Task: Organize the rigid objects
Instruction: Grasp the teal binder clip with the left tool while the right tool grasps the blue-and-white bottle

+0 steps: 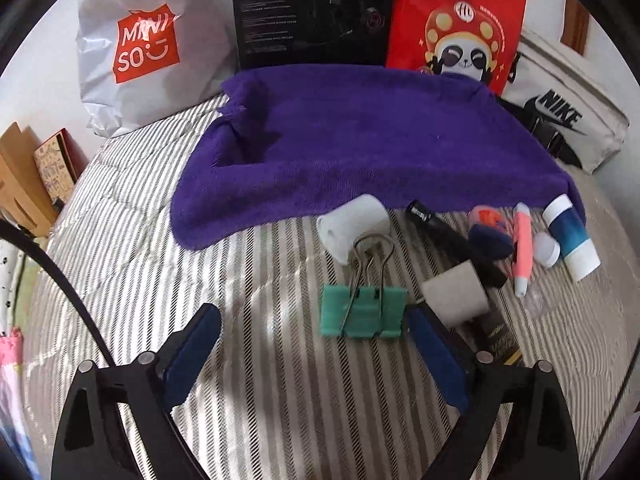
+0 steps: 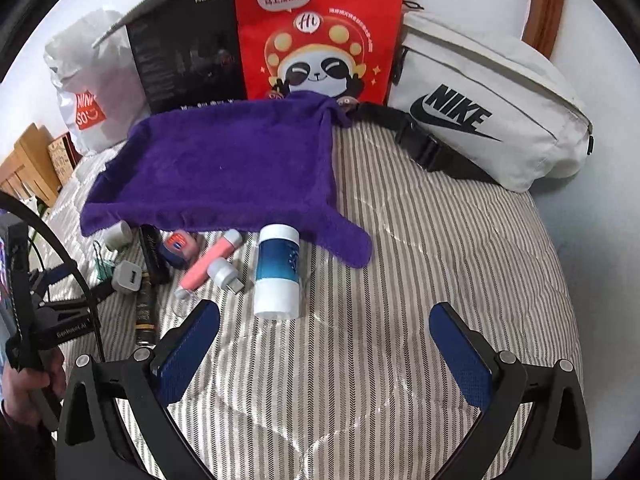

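Nearest in the left wrist view, the left gripper [image 1: 314, 322] hangs low over the striped bedcover [image 1: 160, 280], jaws spread wide and holding nothing; the green plastic binder clip with wire handles [image 1: 362, 310] lies flat between the blue pads, close against the right-hand pad and well clear of the left one. Just right of the clip sits a grey-white plug adapter block [image 1: 456, 294], and just beyond the clip's handles a white cylindrical cap [image 1: 354, 226] lies on its side. Right of that, a row of small items runs along the near edge of the purple plush towel [image 1: 360, 148]: a long black tube [image 1: 452, 240], a navy and orange rounded object [image 1: 490, 232], a pink pen-shaped stick [image 1: 524, 248], a small white round cap [image 1: 547, 249] and a blue-and-white cylindrical bottle [image 1: 572, 240]. Right wrist view: the right gripper [image 2: 324, 344] is likewise wide open and empty above bare bedcover, with the blue-and-white bottle just beyond its left finger. Far side, left to right: a white Miniso plastic bag [image 1: 136, 48], a black carton [image 1: 312, 12], a red panda-print paper bag [image 1: 460, 20], a white Nike waist bag [image 2: 488, 108].
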Demonstrator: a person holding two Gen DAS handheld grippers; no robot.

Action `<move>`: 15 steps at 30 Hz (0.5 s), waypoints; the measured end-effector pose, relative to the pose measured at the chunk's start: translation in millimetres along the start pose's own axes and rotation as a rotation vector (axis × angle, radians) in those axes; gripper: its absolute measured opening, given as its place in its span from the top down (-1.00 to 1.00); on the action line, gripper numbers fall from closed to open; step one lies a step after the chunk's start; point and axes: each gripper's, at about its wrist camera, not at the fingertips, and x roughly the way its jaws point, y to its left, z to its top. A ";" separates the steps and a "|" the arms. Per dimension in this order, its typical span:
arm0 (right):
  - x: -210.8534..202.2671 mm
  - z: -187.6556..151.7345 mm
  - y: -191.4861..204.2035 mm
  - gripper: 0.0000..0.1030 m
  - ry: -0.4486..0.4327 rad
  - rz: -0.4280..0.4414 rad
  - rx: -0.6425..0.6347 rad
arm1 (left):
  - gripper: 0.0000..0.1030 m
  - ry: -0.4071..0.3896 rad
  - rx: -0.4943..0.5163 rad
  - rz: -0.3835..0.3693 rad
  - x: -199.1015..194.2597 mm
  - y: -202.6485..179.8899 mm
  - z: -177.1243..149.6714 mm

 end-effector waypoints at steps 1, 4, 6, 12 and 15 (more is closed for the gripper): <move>3.1 -0.5 0.3 -0.99 0.010 -0.003 -0.001 | -0.80 -0.006 -0.005 -0.005 0.4 0.4 0.8; 8.7 -0.4 2.3 -0.99 0.027 -0.007 -0.004 | -0.77 -0.012 -0.013 -0.007 4.4 1.0 1.8; 11.8 0.1 4.6 -0.99 0.033 -0.011 -0.015 | -0.70 -0.015 -0.024 -0.017 4.7 4.2 1.0; 14.8 0.3 10.0 -0.99 0.043 -0.019 -0.033 | -0.37 -0.021 -0.016 0.004 1.8 16.0 -3.5; 16.8 0.8 11.5 -0.99 0.045 -0.019 -0.036 | -0.37 -0.029 -0.004 0.004 3.4 16.3 -2.3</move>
